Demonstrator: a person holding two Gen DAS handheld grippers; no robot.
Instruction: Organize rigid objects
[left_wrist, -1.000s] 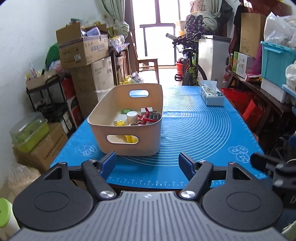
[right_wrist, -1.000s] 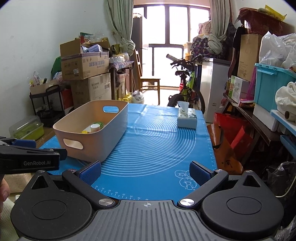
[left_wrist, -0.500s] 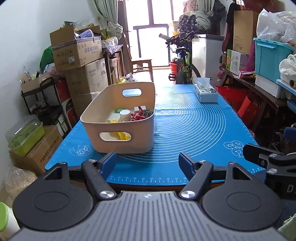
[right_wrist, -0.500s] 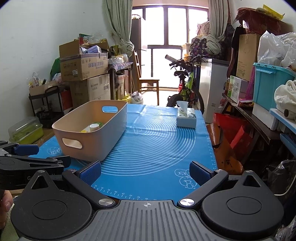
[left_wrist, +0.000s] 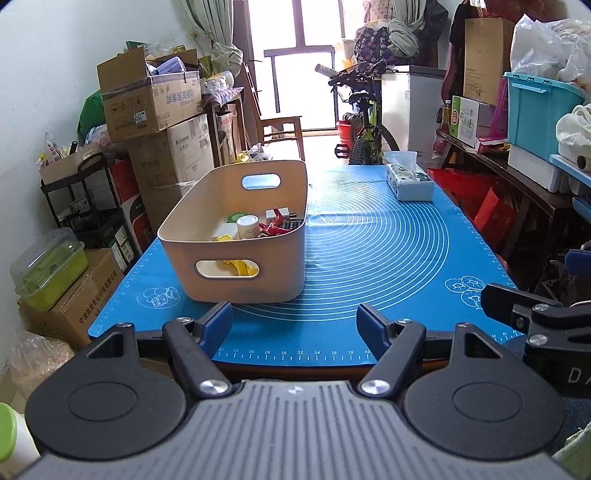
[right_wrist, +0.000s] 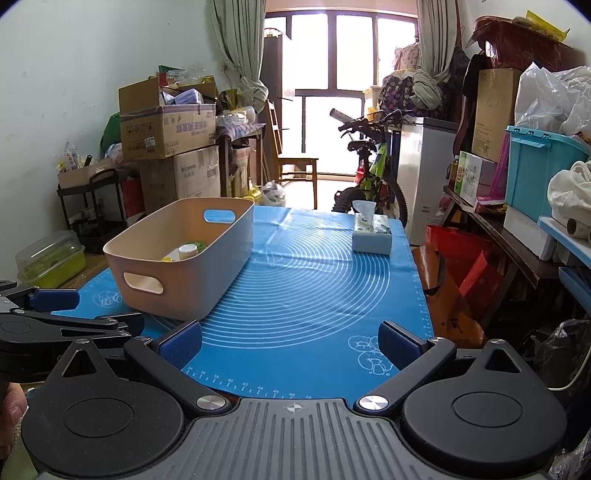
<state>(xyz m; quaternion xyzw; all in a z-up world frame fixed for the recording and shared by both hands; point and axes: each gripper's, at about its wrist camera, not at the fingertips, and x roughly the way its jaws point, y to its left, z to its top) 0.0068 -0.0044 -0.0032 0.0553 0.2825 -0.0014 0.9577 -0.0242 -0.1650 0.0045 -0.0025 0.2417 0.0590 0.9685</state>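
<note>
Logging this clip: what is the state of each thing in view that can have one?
Left gripper: open, empty.
Right gripper: open, empty.
Bin: upright on the mat, holding small items.
White bottle: upright in the bin, capped.
Tissue box: on the mat, a tissue sticking up.
Mat: spread flat.

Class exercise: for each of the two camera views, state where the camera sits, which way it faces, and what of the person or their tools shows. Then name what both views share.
Left wrist: on the left gripper, facing along the table; jaws open, right gripper at right edge.
Right wrist: on the right gripper, jaws open; left gripper and a fingertip at left.
Shared: beige bin, blue mat, tissue box, bicycle.
</note>
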